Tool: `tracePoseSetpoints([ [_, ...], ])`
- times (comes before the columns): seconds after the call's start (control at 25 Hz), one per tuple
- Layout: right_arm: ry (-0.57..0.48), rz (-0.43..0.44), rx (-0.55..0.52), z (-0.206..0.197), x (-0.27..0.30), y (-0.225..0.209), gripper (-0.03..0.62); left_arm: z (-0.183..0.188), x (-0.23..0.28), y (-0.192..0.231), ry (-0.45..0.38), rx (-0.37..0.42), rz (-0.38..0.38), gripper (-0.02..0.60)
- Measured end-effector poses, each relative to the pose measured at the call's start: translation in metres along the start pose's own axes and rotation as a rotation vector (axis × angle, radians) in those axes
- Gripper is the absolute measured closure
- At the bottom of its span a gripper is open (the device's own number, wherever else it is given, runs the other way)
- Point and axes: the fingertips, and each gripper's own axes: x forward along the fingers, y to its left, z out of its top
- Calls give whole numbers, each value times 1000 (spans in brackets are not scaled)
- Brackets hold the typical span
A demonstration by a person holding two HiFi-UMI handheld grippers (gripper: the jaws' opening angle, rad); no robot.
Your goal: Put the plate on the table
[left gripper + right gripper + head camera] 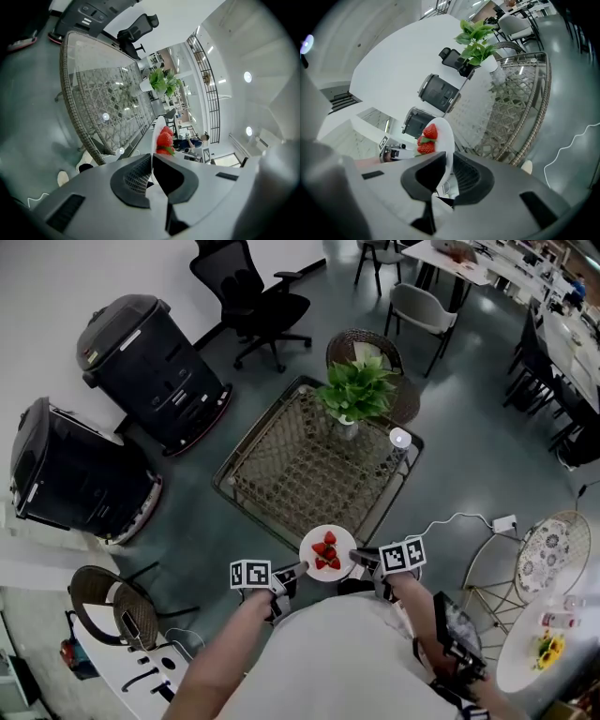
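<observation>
White, 1 plate (343, 539) of strawberries (327, 552) is clamped between 2 closed grippers: left gripper (298, 569) and right gripper (359, 558).

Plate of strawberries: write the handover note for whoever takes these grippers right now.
Left gripper: shut on the plate's left rim.
Right gripper: shut on the opposite rim.
Plate: held between both grippers, in the air by the near edge of the table, with the strawberries on it.
Table: glass top over wicker, with a potted plant at the far end.
Done: plate picked up and brought to the table's edge.
Left: move it over the glass, keep it level, set it down, then open both grippers.
</observation>
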Motion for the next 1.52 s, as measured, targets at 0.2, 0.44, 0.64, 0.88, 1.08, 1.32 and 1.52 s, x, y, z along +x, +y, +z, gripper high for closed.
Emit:
tracePoseSetpoints([
  [0.2,30,14,-4,26,0,-18,562,23,20,0,-15,-14,41,569],
  [0.44,75,39,-10,56,0,-35,562,47,40,-4,-38,-35,72,569],
  [0.64,125,59,-31,73,4,-46,562,58,50,-3,-65,-58,94,569],
  [0.88,163,60,-33,80,11,-62,562,64,61,5,-71,-71,117,569],
  [1.08,170,53,-44,94,39,-64,562,86,49,23,-92,-80,149,569],
  [1.32,190,-3,-12,95,37,-71,562,88,63,30,-58,-103,106,569],
  [1.52,187,-31,7,103,61,-77,562,108,61,52,-39,-115,109,569],
])
